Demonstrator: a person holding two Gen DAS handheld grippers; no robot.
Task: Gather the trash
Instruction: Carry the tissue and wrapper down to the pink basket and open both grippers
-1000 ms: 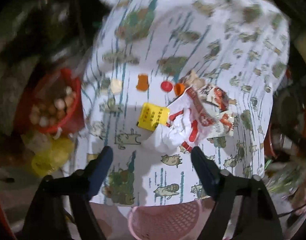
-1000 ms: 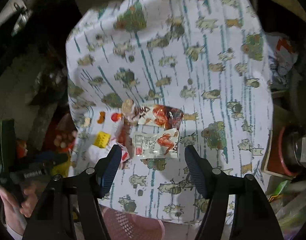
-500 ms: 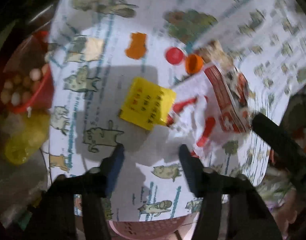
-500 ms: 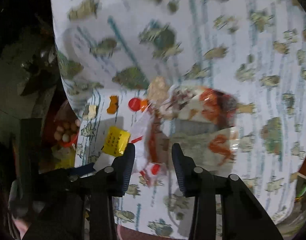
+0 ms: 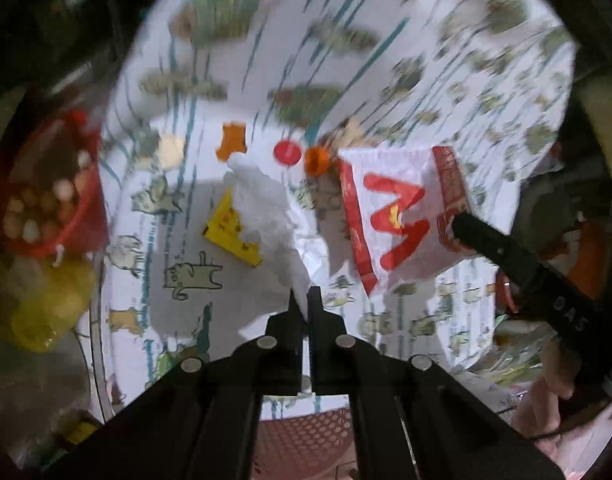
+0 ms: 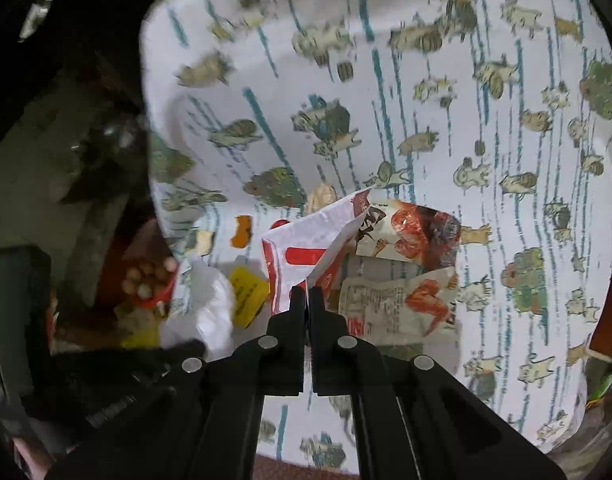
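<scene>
My left gripper (image 5: 304,300) is shut on a crumpled white tissue (image 5: 266,216), lifted above the table; the tissue also shows in the right wrist view (image 6: 210,304). My right gripper (image 6: 307,294) is shut on a white and red paper bag (image 6: 306,260), held off the table; it also shows in the left wrist view (image 5: 402,216), with the right gripper (image 5: 462,220) at its right edge. On the cartoon tablecloth (image 6: 386,100) lie a yellow packet (image 5: 230,236), a red cap (image 5: 287,153), an orange cap (image 5: 316,160) and two printed snack wrappers (image 6: 410,232) (image 6: 398,304).
A pink mesh basket (image 5: 306,440) sits below the near table edge. A red bowl of small round things (image 5: 46,200) and a yellow bag (image 5: 42,304) stand left of the table. An orange piece (image 5: 232,144) lies by the caps.
Both grippers went from open to shut. The left took the white tissue and the right took the white and red bag; both pieces are now lifted off the tablecloth.
</scene>
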